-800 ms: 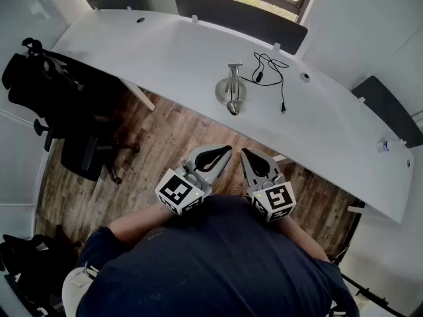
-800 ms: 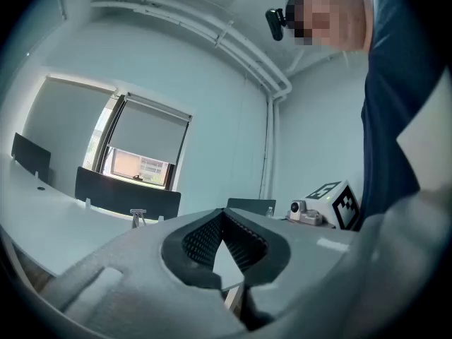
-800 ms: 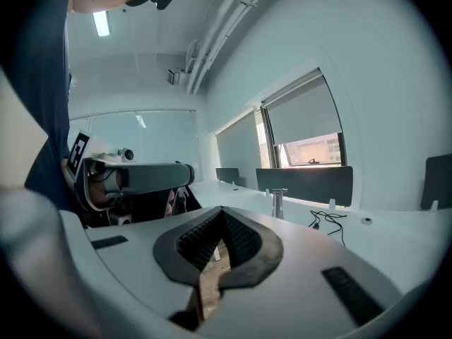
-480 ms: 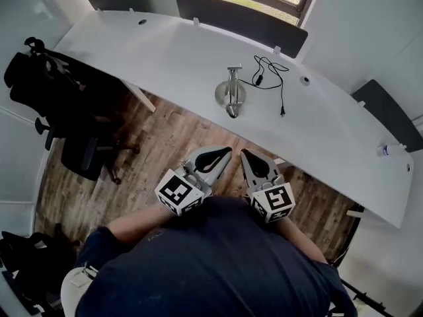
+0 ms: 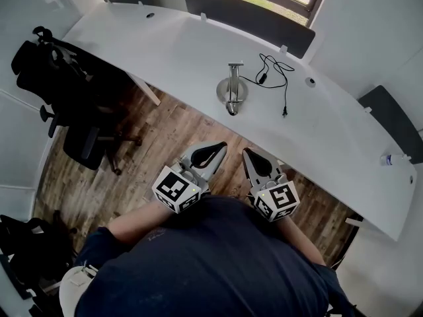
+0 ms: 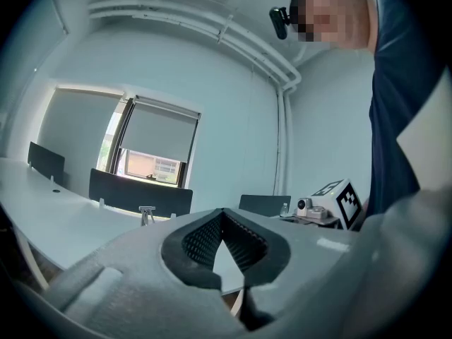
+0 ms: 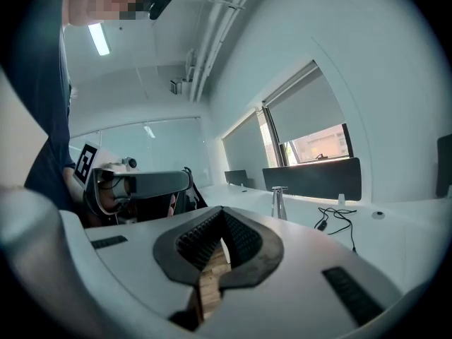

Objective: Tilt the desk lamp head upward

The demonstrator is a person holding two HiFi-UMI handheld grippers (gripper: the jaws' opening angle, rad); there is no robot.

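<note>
A silver desk lamp [image 5: 231, 90] with a round base stands on the long white desk [image 5: 165, 51], its head hanging low toward the desk's near edge. The lamp's black cable [image 5: 274, 71] lies unplugged to its right. Both grippers are held close to the person's chest, over the wooden floor and short of the desk. My left gripper [image 5: 220, 146] is shut with nothing in it, and my right gripper [image 5: 248, 153] is shut and empty too. The left gripper view shows the lamp [image 6: 147, 215] far off beyond the closed gripper [image 6: 223, 212]. In the right gripper view the lamp [image 7: 279, 202] stands past the shut gripper [image 7: 222, 211].
Black office chairs [image 5: 59, 78] crowd the floor at the left, under the desk's end. Dark divider panels [image 5: 248, 18] line the desk's far edge below a window. A small bottle [image 5: 386, 158] sits at the desk's right end. Wooden floor [image 5: 172, 134] lies between me and the desk.
The head view has drifted slightly, so the desk and lamp sit a little lower in the picture. Both grippers stay shut and near the body.
</note>
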